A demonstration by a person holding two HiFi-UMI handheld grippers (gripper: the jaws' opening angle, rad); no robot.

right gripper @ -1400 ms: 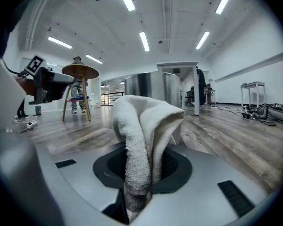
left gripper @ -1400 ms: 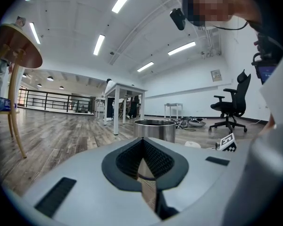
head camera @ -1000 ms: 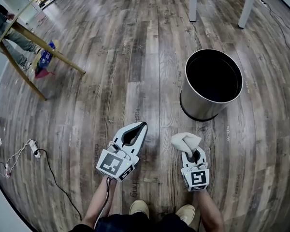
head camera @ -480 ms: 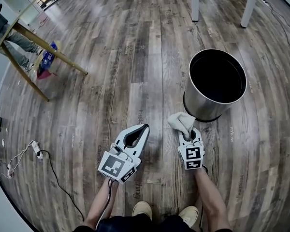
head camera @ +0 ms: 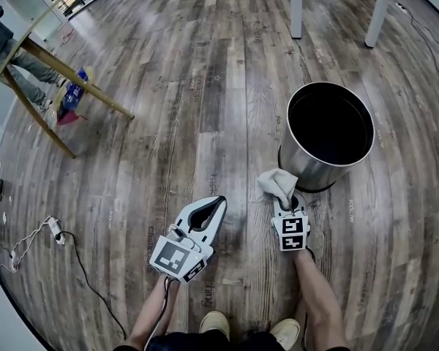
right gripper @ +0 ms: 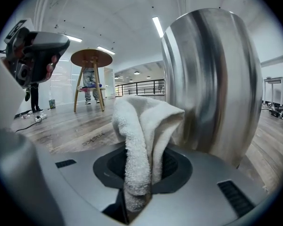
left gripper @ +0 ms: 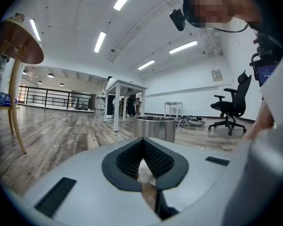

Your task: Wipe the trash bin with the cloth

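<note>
Your right tongs [head camera: 286, 200] pinch the white cloth [head camera: 276, 183], which is bunched above the tips. Your left tongs [head camera: 219, 199] are pressed together with nothing in them, held low just beside the right ones. The cloth sits at the lower near wall of the trash bin [head camera: 312, 172]; touching or just short, can't tell. The bin stands upright on the wood floor [head camera: 168, 123]. Wiping looks barely begun, if at all. The outer wall and rim are all left to do.

Left gripper [left gripper: 142, 142], fingers [left gripper: 159, 160] tip-to-tip, steel trash bin [left gripper: 155, 127] beyond.
</note>
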